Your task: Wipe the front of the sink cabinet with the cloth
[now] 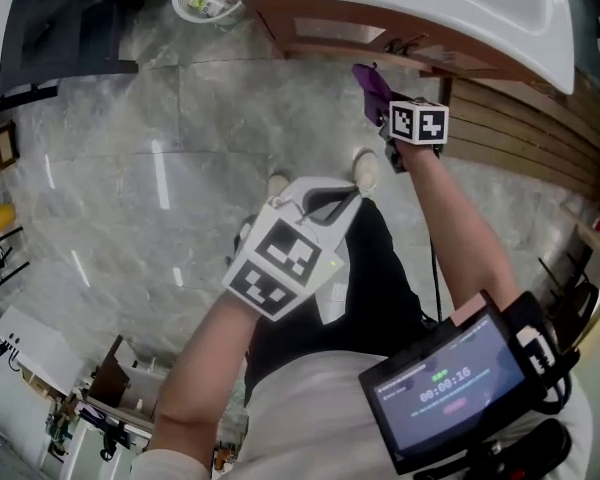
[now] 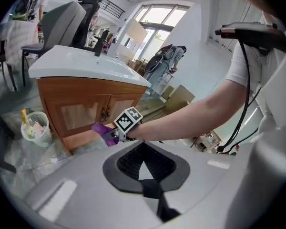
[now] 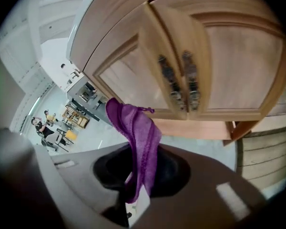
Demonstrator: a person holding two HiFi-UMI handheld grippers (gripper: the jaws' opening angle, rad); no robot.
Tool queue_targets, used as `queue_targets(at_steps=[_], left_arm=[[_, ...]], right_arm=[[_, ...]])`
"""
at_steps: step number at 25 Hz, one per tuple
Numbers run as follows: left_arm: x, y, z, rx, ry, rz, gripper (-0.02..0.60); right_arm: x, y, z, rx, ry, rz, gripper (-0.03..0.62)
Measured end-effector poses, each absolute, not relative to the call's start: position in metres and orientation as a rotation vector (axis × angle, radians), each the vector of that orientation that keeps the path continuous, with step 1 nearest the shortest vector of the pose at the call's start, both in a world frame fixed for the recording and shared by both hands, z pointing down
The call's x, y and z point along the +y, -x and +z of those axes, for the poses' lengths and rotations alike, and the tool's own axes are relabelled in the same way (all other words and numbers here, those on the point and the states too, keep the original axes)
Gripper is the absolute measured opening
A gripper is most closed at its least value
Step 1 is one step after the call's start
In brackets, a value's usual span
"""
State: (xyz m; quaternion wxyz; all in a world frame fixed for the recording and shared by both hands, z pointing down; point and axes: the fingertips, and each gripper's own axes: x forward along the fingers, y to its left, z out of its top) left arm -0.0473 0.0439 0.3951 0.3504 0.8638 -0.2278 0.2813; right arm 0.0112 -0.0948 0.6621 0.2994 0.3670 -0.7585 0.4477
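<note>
The right gripper (image 3: 133,197) has its fingers clamped on the cloth (image 3: 136,132), near the cabinet (image 3: 229,66). The cloth's loose fold should be pressed flat on the doors and swept evenly. The left gripper (image 2: 151,189) has its fingers closed and empty.

Grey left gripper (image 2: 150,185), white shirt (image 1: 315,408), black trousers (image 1: 378,268)

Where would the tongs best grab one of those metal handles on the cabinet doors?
Probably mid-length, coming straight at the front. The handles are slim bars lying along the seam where the cabinet doors meet, so the tongs should straddle one across its narrow width. The left tongs, shut and empty, are free; the right tongs hold the purple cloth.
</note>
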Motion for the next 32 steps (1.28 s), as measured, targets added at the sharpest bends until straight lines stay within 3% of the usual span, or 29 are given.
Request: queue_targets(at_steps=[7,13,22,32], left_arm=[[0.049,0.118,0.408,-0.686,-2.205,0.682,0.006],[0.055,0.161,0.423,-0.761,-2.187,0.681,0.006],[0.071,0.189,0.433,-0.795,-2.142,0.657,0.006],[0.066,0.184,0.448,-0.779,-2.131,0.626,0.006]], right_arm=[[-0.098,0.133,0.674,-2.113,-0.761,1.185,0.083],[-0.111,0.199,0.694,-2.109,-0.663,1.162,0.083],[-0.134,0.224,0.714,-2.072,-0.693,1.303,0.081],[-0.155,0.196,0.735,-2.022,-0.816,1.446,0.083]])
